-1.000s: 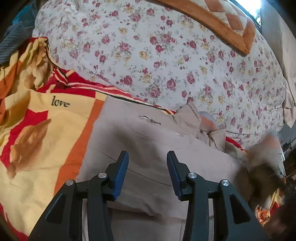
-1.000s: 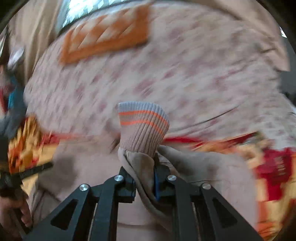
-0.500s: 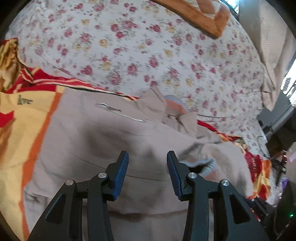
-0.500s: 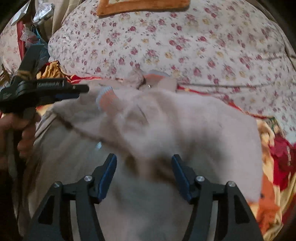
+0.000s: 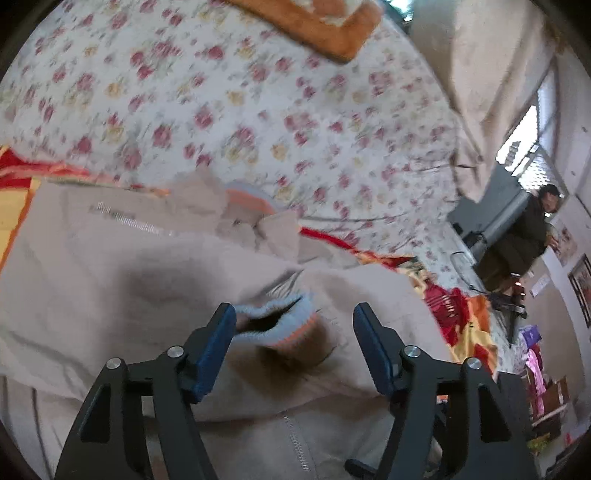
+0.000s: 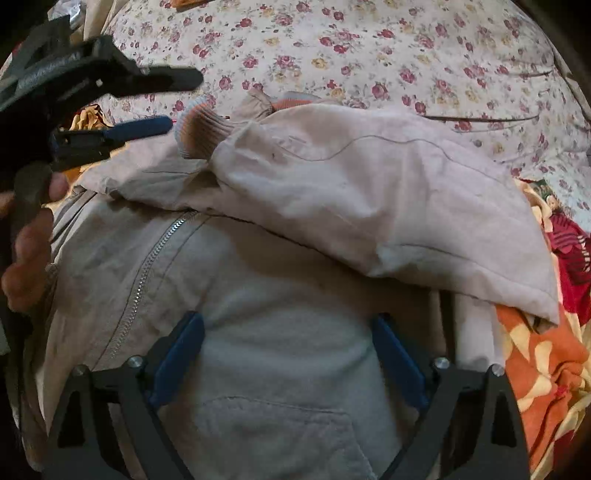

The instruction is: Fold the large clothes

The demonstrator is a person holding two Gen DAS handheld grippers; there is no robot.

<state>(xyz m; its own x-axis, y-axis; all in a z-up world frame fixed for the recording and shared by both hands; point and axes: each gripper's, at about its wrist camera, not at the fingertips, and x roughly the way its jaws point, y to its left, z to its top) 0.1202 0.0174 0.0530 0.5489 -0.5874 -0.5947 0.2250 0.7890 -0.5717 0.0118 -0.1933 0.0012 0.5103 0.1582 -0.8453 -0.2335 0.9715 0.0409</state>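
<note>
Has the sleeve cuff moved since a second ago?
Yes. The sleeve cuff, no longer between the right gripper jaws, now lies across the jacket chest by the zipper; those jaws are opening, gripping nothing.

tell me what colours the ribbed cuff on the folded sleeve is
Beige ribbed cuff with orange stripes and a light blue edge; clearest in the right wrist view.

The jacket (image 6: 288,369) is pale beige with a silver zip (image 6: 147,266). Its cuff (image 6: 199,129) is ribbed beige-brown with orange stripes and a light blue edge. The sheet (image 5: 229,110) is white with a small red, pink and yellow flower print. The blanket (image 6: 546,362) shows orange, red and cream-yellow shapes. The pillow (image 5: 332,22) is orange-brown. Gripper pads (image 5: 216,347) are blue on black frames.
</note>
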